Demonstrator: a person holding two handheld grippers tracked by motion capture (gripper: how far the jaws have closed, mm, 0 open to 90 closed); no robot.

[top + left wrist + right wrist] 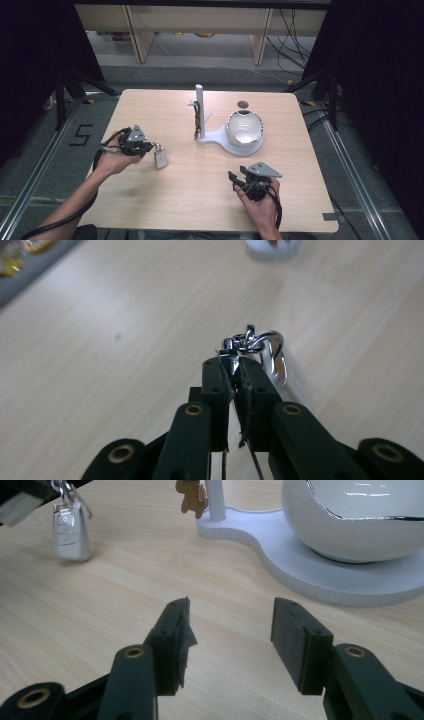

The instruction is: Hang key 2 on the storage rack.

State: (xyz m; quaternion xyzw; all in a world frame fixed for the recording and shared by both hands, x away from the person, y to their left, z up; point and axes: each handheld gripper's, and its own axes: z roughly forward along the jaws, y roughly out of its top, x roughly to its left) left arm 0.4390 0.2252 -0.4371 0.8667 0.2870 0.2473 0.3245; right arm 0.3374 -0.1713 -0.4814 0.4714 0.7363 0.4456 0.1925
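Currently clamped in left gripper (150, 148) jaws by its ring alone: key fob (160, 158), dangling above desk (165, 200) at nine o'clock of stand (220, 136). Right gripper (237, 180) jaws wide, empty. Risk: swinging, slipping free.

High view looks down; both gripper views skim the table (150, 110) closely.

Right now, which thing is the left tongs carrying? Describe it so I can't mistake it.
On the wooden table, look left of the white stand with its post and bowl. The left tongs are shut on a metal ring from which a silver car key fob dangles: small, flat and grey, unlike the brown charm hanging on the post.
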